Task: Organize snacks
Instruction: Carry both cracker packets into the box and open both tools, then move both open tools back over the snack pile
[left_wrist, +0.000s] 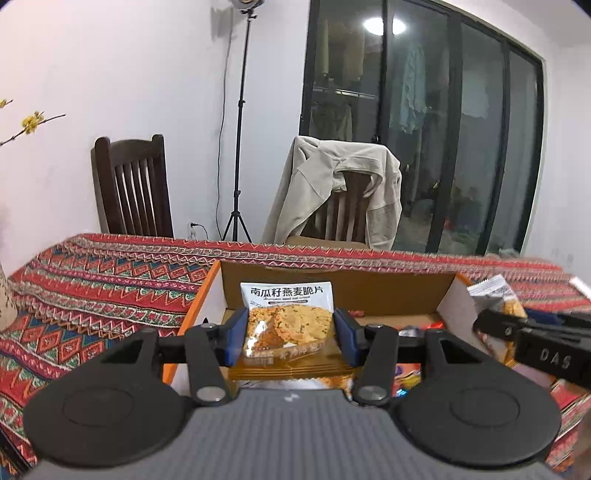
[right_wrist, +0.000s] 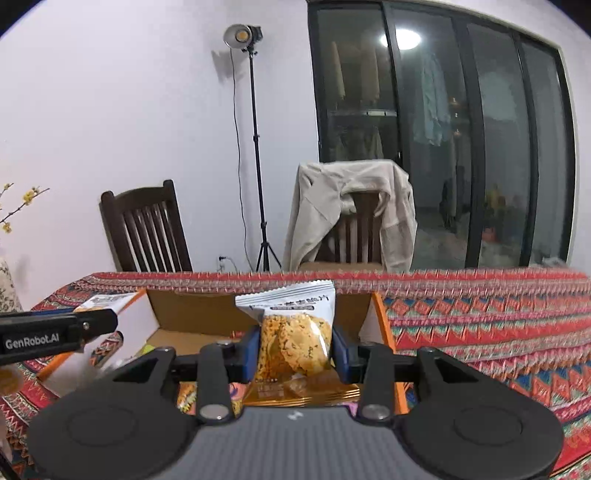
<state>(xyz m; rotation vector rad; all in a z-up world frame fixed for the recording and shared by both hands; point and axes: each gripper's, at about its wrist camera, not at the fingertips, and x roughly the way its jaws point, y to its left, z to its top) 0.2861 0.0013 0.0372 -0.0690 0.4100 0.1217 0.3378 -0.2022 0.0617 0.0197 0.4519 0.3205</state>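
My left gripper (left_wrist: 290, 338) is shut on a white and orange oat crisp packet (left_wrist: 290, 317), upright between the blue pads, over the open cardboard box (left_wrist: 332, 280). My right gripper (right_wrist: 295, 352) is shut on a second crisp packet (right_wrist: 295, 332) of the same kind, also above that box (right_wrist: 207, 312). In the left wrist view the right gripper (left_wrist: 517, 325) reaches in from the right with its packet (left_wrist: 496, 295). The right wrist view shows the left gripper (right_wrist: 85, 326) coming in from the left. Several colourful snacks (left_wrist: 417, 328) lie in the box bottom.
The box sits on a table with a red patterned cloth (left_wrist: 110, 280). Behind the table stand a dark wooden chair (left_wrist: 133, 188), a light stand (left_wrist: 238, 147) and a chair draped with a beige jacket (left_wrist: 340, 192). A flowered vase (right_wrist: 7, 291) is at the far left.
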